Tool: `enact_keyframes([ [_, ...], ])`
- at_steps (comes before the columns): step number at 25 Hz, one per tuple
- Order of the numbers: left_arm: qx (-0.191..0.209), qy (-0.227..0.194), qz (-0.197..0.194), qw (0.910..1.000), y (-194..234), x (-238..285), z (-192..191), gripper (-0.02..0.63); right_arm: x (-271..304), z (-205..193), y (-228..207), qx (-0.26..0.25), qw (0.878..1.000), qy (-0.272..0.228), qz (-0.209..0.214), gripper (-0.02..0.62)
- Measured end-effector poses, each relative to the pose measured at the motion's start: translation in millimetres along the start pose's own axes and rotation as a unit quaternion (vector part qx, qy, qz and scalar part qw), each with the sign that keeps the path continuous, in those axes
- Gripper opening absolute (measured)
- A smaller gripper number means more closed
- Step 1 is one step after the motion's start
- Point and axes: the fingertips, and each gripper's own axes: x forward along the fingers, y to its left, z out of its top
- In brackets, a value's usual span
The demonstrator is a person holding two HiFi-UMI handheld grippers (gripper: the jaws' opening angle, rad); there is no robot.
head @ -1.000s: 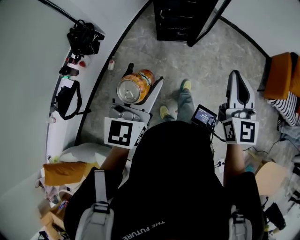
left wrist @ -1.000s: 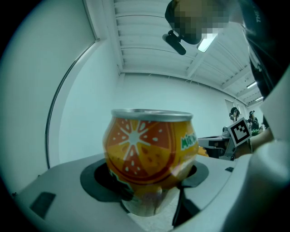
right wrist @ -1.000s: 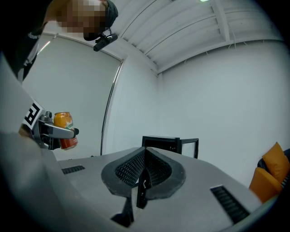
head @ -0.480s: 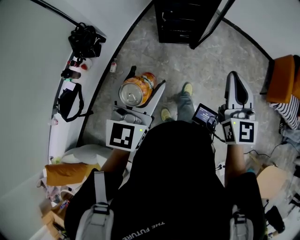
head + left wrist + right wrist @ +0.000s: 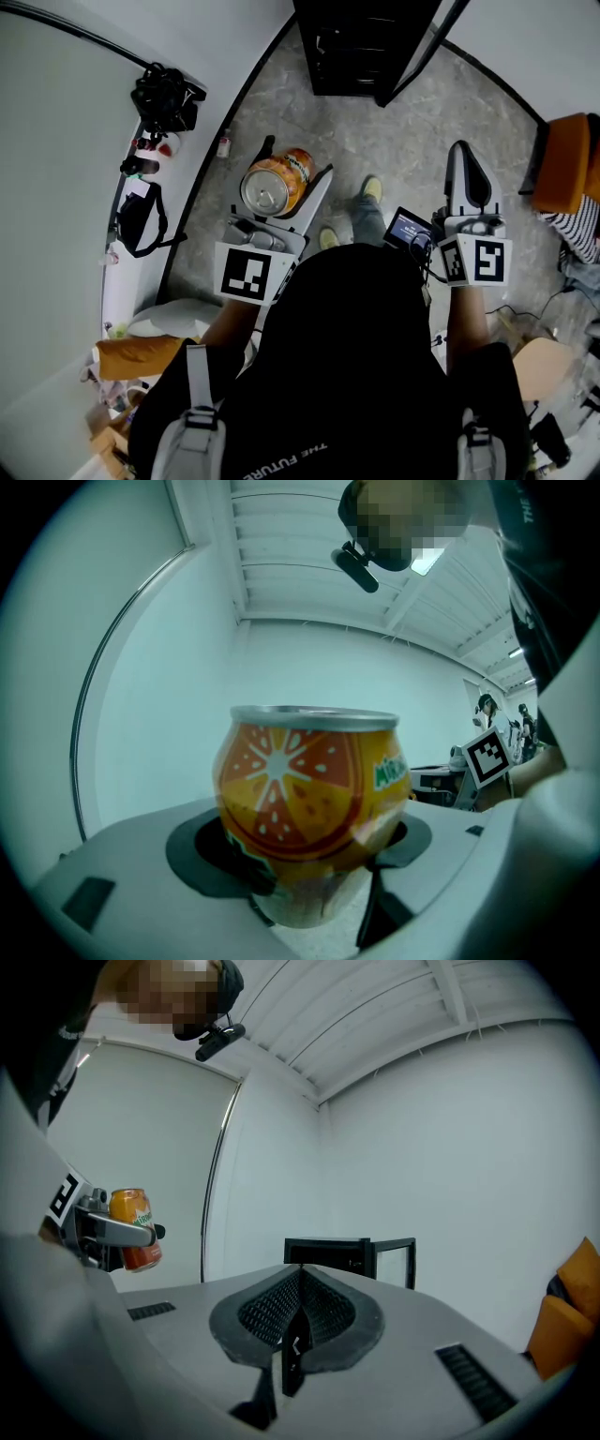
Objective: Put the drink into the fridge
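Left gripper [image 5: 287, 176] is seen clamped on the can [image 5: 309, 789], its two jaws pressed against opposite sides of the lower body. An orange tin printed with a citrus slice, the can is held upright, its silver top turned toward the head camera. In the head view it is placed left of centre, over the grey stone-patterned floor [image 5: 375, 131] and well below the fridge [image 5: 361, 42]. In the right gripper view it is picked out small at the left edge, gripped across its middle.

Right gripper [image 5: 292, 1330] is held level with the left at the right of the head view, its ribbed jaws pressed together with nothing between them.

At top centre of the head view the black fridge is shown with its door [image 5: 417, 52] swung open to the right; in the right gripper view it is framed just above the closed jaws.

A small lit screen [image 5: 410, 228] is seen beside the right gripper, and a yellow shoe [image 5: 372, 190] between the two grippers. An orange chair [image 5: 562, 155] is caught at the right edge, and a black bag [image 5: 164, 94] at upper left.
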Motion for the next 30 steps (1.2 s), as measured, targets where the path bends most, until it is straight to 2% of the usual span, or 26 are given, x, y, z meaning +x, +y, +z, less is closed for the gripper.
enact_keyframes([
  [10, 0.004, 0.008, -0.001, 1.0000, 11.8, 68.7, 4.1, 0.344, 49.0, -1.6, -45.7, 0.001, 1.000, 0.010, -0.004, 0.017],
  [20, 0.009, 0.015, 0.000, 0.9998, 6.5, 125.2, 11.0, 0.344, 82.1, 0.0, -92.9, 0.010, 1.000, 0.010, -0.001, 0.017],
  [24, 0.015, -0.003, 0.004, 0.9999, 3.5, 142.9, 20.6, 0.344, 93.2, 3.5, -105.0, 0.018, 1.000, 0.001, 0.008, 0.017],
  [27, 0.014, 0.019, 0.012, 0.9996, 2.2, 152.7, 16.7, 0.344, 102.0, 4.6, -115.1, 0.020, 1.000, -0.002, 0.011, 0.017],
  [30, 0.016, -0.001, 0.019, 0.9997, 1.6, 164.7, 25.6, 0.344, 109.6, 2.1, -125.5, 0.018, 1.000, 0.002, 0.013, 0.017],
])
